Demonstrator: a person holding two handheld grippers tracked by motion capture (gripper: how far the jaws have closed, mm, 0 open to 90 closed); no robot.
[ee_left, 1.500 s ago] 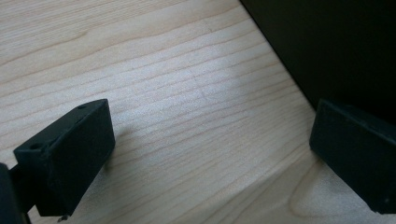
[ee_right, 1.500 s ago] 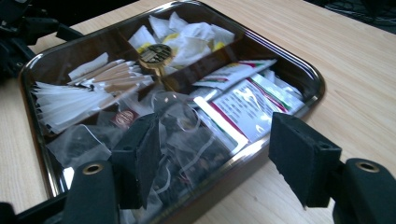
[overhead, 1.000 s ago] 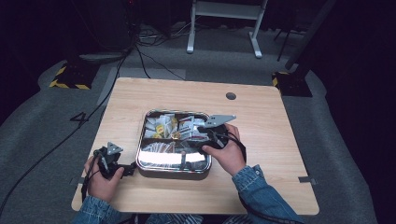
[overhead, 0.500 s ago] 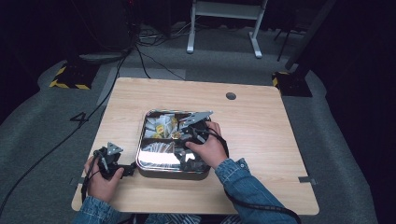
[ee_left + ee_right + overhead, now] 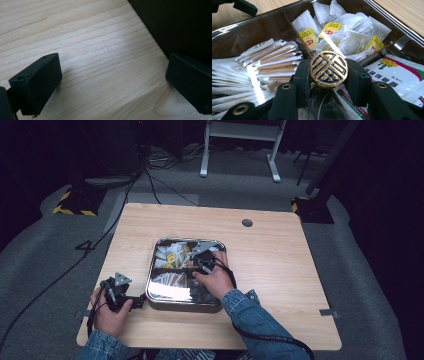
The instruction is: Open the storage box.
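A square metal tin [image 5: 150, 287] with dividers sits at the middle of the wooden table [image 5: 280, 270]. A round gold knob [image 5: 328, 69] with a raised pattern stands at the centre of the dividers. My right gripper [image 5: 328, 76] reaches down into the tin [image 5: 242, 27]; its jaws have just been closing and now press on both sides of the knob. In the high view the right gripper [image 5: 192, 265] is over the tin's centre. My left gripper [image 5: 137, 300] rests on the table by the tin's left wall, open, and nothing lies between the jaws of the left gripper [image 5: 112, 82].
The tin holds white tea bags with yellow tags [image 5: 347, 32], long brown-striped stick packets [image 5: 272, 60] and flat white sachets with a flower print [image 5: 397, 72]. The tin's dark wall [image 5: 180, 25] stands just beyond the left jaws. A cable hole [image 5: 247, 223] is at the table's far side.
My right hand has moved left and down from the tin's right edge to its centre, where its jaws have closed onto the gold knob. The left hand has stayed put.
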